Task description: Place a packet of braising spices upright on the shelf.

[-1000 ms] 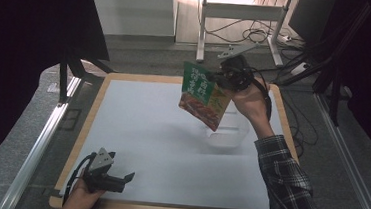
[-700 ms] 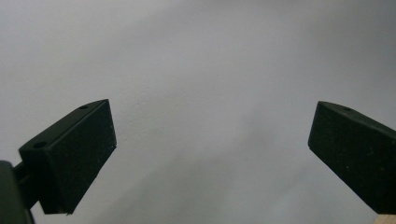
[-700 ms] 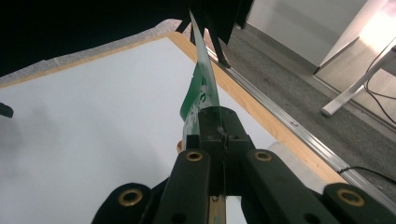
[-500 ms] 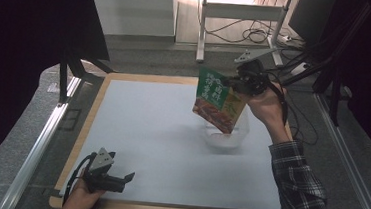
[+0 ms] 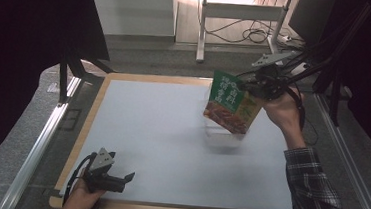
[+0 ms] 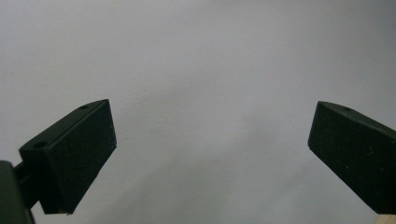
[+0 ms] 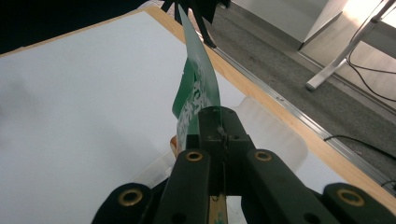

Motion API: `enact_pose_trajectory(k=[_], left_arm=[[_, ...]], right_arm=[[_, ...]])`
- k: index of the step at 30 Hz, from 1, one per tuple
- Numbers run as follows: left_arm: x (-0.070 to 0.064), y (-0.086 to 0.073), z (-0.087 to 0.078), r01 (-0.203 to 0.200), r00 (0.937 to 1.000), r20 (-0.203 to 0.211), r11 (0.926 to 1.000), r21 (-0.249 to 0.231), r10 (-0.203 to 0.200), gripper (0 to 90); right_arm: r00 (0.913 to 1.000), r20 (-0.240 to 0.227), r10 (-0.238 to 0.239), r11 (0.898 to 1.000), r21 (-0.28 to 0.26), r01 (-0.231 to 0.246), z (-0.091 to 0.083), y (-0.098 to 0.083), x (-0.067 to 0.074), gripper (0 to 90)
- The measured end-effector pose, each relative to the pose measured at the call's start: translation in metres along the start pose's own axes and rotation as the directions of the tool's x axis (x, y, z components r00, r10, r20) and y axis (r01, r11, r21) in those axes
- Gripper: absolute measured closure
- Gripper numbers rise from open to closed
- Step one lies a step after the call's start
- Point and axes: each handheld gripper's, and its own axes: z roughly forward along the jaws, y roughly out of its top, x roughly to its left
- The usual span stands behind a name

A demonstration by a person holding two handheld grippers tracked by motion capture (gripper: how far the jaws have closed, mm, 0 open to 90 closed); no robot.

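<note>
White tabletop [image 5: 161, 132], wood-edged: I am holding the flat green printed food pouch [image 5: 231, 102] in my closed right gripper [image 5: 255, 85], long axis tilted, directly above the clear plastic container [image 5: 221, 135] at two o'clock. My left gripper [image 5: 126, 176] is idling open at seven o'clock.

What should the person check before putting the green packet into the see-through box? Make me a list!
1. Right gripper shut on the green packet: ok, the jaws pinch its top edge in the right gripper view.
2. Packet above the clear box: ok, its lower end hangs over the box in the high view.
3. Box empty inside: cannot tell, the packet hides part of it.
4. Box lid off: cannot tell, the plastic is too faint.
5. Left gripper out of the way: ok, open and resting near the front edge of the table, far from the box.
6. Packet straight: not ok, it hangs tilted.
</note>
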Motion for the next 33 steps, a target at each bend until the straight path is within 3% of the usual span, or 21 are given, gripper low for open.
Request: enact_pose_trajectory(k=[5,19,25,29,33], left_arm=[[0.0,0.0,0.0,-0.002,1.0,-0.003,1.0,0.001,0.002,1.0],[-0.001,0.0,0.0,-0.001,1.0,-0.003,1.0,0.0,0.001,1.0],[-0.001,0.0,0.0,-0.002,1.0,-0.003,1.0,0.001,0.002,1.1],[-0.001,0.0,0.0,-0.005,1.0,-0.003,1.0,0.001,0.005,1.2],[-0.001,0.0,0.0,-0.002,1.0,-0.002,1.0,0.0,0.002,1.2]], right_arm=[[1.0,-0.002,0.002,1.0,0.015,-0.002,0.001,-0.004,-0.001,89.2],[1.0,-0.002,0.0,0.996,0.091,0.0,0.03,-0.02,-0.001,89.1],[0.9997,-0.005,0.025,0.996,0.082,-0.024,0.034,-0.025,-0.002,89.1],[0.9999,0.014,0.008,0.997,0.081,-0.009,0.035,-0.025,-0.001,87.8],[0.9998,0.0,0.019,0.999,0.039,-0.019,0.031,-0.023,-0.002,75.7]])
